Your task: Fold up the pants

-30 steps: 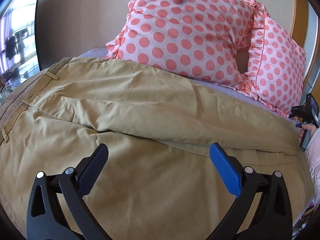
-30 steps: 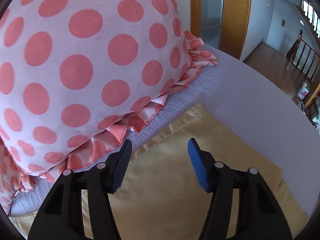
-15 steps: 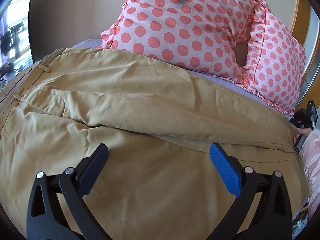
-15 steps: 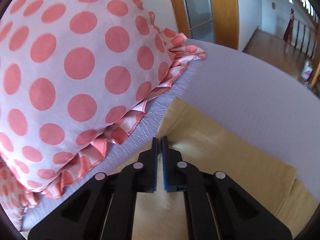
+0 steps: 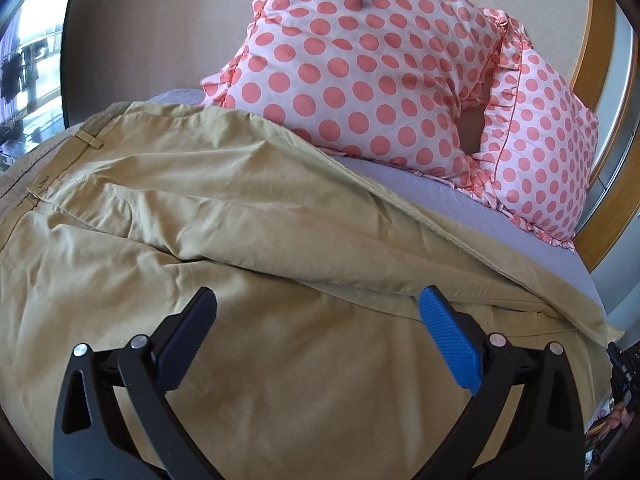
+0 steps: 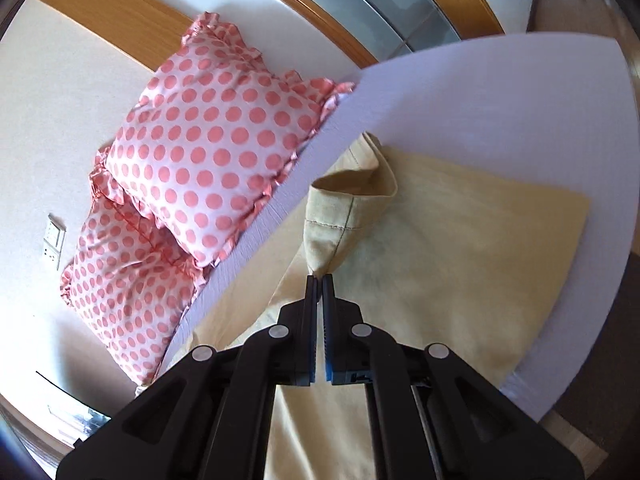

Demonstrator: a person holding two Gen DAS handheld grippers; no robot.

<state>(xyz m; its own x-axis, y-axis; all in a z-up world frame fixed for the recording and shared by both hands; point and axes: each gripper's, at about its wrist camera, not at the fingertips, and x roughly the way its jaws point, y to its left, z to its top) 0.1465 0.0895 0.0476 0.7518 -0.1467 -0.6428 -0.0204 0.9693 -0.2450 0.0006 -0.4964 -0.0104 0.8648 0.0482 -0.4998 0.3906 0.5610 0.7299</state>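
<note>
My right gripper (image 6: 319,280) is pinched on the pants (image 6: 440,248) hem, lifting that leg end at twelve o'clock. My left gripper (image 5: 318,312) gapes wide above wrinkled khaki spread on the bed (image 5: 480,208).

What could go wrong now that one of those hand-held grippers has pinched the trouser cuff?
The right hand-held gripper is shut on only a small pinch of the pants at the cuff, so the fabric might slip out as it lifts. The left hand-held gripper is open above the wrinkled cloth, pinning nothing, so the whole garment may drag. The polka-dot pillows lie close by; a swung leg could catch them.
</note>
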